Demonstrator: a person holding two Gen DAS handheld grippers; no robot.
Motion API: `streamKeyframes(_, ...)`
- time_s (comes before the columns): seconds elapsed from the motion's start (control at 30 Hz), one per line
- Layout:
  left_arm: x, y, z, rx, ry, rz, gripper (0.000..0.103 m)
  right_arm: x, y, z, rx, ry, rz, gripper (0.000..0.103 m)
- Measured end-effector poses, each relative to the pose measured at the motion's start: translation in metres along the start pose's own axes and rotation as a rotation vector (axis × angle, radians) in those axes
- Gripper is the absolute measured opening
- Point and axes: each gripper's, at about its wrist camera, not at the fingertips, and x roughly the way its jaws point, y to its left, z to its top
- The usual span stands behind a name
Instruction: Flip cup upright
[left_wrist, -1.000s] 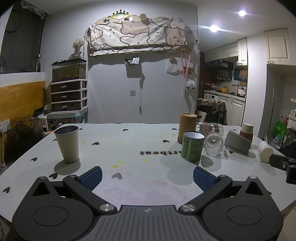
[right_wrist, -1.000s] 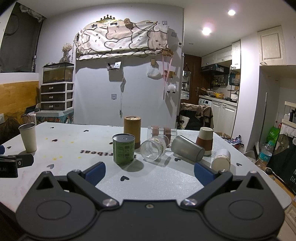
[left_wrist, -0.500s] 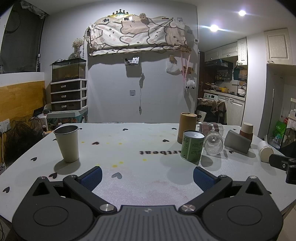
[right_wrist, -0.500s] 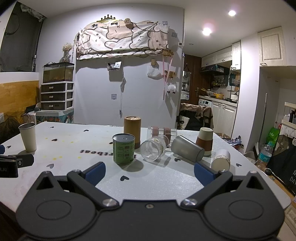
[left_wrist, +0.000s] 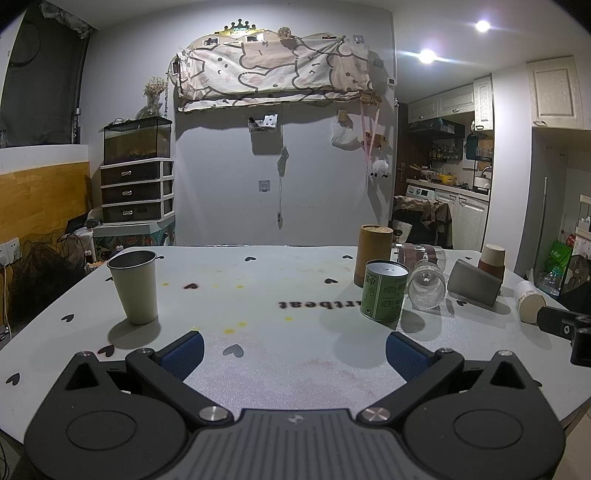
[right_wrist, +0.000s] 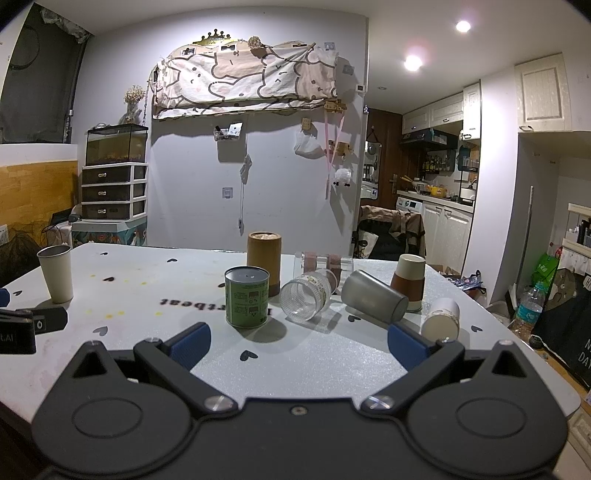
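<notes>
Several cups lie on their sides on the white table (right_wrist: 332, 365): a clear glass (right_wrist: 304, 298), a grey metal cup (right_wrist: 373, 296) and a white paper cup (right_wrist: 441, 319). They also show in the left wrist view: glass (left_wrist: 426, 284), grey cup (left_wrist: 473, 282), paper cup (left_wrist: 529, 302). A beige cup (left_wrist: 135, 286) stands upright at the left, also in the right wrist view (right_wrist: 56, 273). My left gripper (left_wrist: 293, 349) is open and empty over the table's near part. My right gripper (right_wrist: 298, 341) is open and empty, short of the tipped cups.
A green can (right_wrist: 246, 297), a brown cylinder (right_wrist: 263, 263) and an upside-down brown-and-cream cup (right_wrist: 408, 281) stand among the tipped cups. A clear glass with brown bands (right_wrist: 323, 261) lies behind them. The table's right edge (right_wrist: 532, 354) drops off beside the paper cup.
</notes>
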Motion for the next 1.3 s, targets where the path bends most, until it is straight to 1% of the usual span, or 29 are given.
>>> streamKeyframes(0.43,0.002,-0.001,-0.002,0.001,0.001,-0.002,0.103,0.001,0.0,-0.001,0.004,0.005,0.003,0.103)
streamKeyframes(0.57,0.002,-0.001,-0.002,0.0,0.001,-0.001,0.103,0.006,-0.009,0.003,0.03,0.005,0.001,0.103)
streamKeyframes(0.67,0.002,-0.002,-0.002,0.0,0.001,-0.001,0.103,0.013,-0.02,0.01,0.033,-0.017,-0.047,0.103)
streamKeyframes(0.8,0.001,-0.002,-0.002,-0.001,0.001,-0.002,0.103,0.039,-0.051,0.027,0.06,-0.025,-0.125,0.102)
streamKeyframes(0.87,0.001,-0.002,-0.002,0.0,0.001,-0.002,0.103,0.055,-0.07,0.035,0.094,-0.019,-0.176,0.101)
streamKeyframes(0.93,0.002,-0.003,-0.003,-0.002,-0.001,-0.003,0.103,0.072,-0.091,0.042,0.129,-0.004,-0.231,0.098)
streamKeyframes(1.0,0.002,-0.005,-0.002,-0.001,0.0,-0.003,0.103,0.09,-0.11,0.047,0.152,0.008,-0.265,0.096)
streamKeyframes(1.13,0.005,-0.01,-0.005,0.016,0.006,0.013,0.103,0.129,-0.149,0.049,0.195,0.032,-0.31,0.095)
streamKeyframes(1.2,0.007,-0.014,-0.007,0.03,0.009,0.016,0.103,0.153,-0.168,0.046,0.218,0.066,-0.372,0.094)
streamKeyframes(1.23,0.007,-0.012,-0.009,0.03,0.011,0.01,0.103,0.167,-0.177,0.043,0.233,0.099,-0.397,0.094)
streamKeyframes(1.3,0.008,-0.008,-0.011,0.026,0.016,0.001,0.103,0.191,-0.194,0.035,0.289,0.166,-0.417,0.09)
